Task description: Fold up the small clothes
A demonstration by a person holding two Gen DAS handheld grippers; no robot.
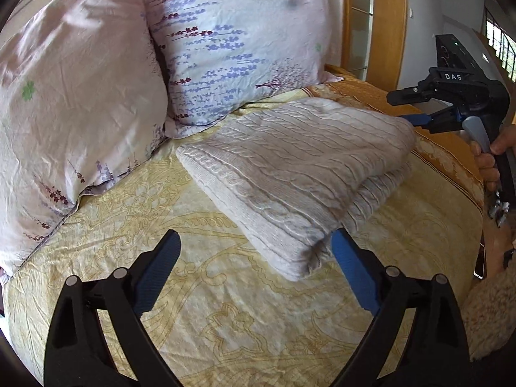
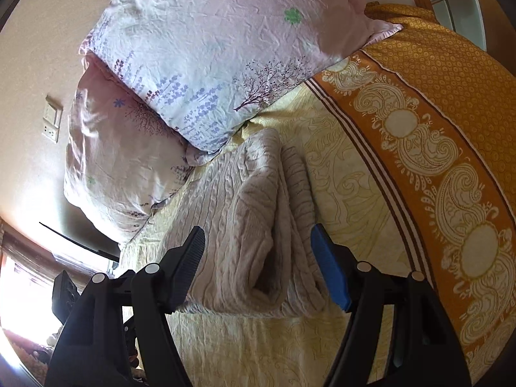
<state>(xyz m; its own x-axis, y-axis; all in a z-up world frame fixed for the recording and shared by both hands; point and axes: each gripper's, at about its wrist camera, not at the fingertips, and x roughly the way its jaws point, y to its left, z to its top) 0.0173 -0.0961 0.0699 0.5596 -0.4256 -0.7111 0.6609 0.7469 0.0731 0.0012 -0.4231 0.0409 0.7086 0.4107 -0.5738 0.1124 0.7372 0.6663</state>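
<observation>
A cream cable-knit sweater (image 1: 290, 167) lies folded in layers on the yellow patterned bed sheet (image 1: 193, 306). My left gripper (image 1: 254, 245) is open and empty, just short of the sweater's near corner. My right gripper (image 2: 258, 242) is open, its fingers on either side of the sweater's folded end (image 2: 258, 225), not closed on it. In the left wrist view the right gripper (image 1: 416, 117) shows at the sweater's far right edge, held by a hand.
Two floral pillows (image 1: 225, 42) (image 1: 64, 113) lean at the head of the bed. An orange patterned border (image 2: 451, 161) runs along the bed's edge. A wooden frame (image 1: 387, 25) stands behind. A wall switch (image 2: 53, 122) is on the wall.
</observation>
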